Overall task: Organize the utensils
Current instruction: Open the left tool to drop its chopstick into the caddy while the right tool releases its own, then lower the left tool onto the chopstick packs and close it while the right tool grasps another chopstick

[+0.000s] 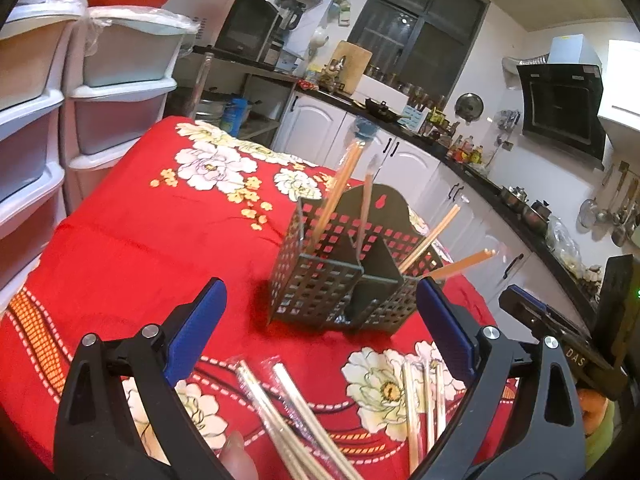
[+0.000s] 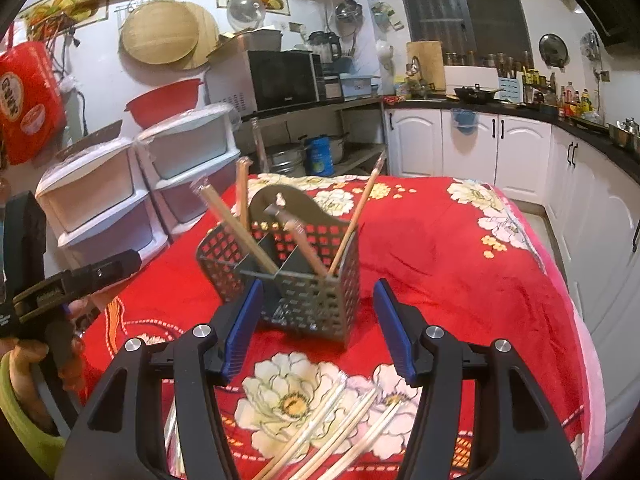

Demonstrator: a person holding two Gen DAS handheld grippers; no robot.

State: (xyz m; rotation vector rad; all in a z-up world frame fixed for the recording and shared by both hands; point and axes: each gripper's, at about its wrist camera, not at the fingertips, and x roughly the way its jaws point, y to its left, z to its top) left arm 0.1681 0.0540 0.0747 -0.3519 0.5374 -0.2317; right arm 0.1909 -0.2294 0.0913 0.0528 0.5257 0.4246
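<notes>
A grey perforated utensil holder (image 1: pixel 320 292) (image 2: pixel 312 300) stands on the red floral cloth (image 1: pixel 140 248), with several wrapped chopsticks (image 1: pixel 340 188) (image 2: pixel 236 228) leaning out of its compartments. More wrapped chopsticks (image 1: pixel 288 416) (image 2: pixel 340 420) lie loose on the cloth close to me, below both grippers. My left gripper (image 1: pixel 320 286) is open wide, short of the holder, with nothing between its blue pads (image 1: pixel 192 328). My right gripper (image 2: pixel 318 286) is open too, its pads (image 2: pixel 240 332) on either side of the holder's near corner without touching it.
White plastic drawer units (image 1: pixel 100 92) (image 2: pixel 120 200) stand just past the table's left side. White kitchen cabinets (image 2: pixel 520 152) and a dark counter run behind and to the right. The other gripper shows at each view's edge, with a hand (image 2: pixel 24 364) in a green sleeve.
</notes>
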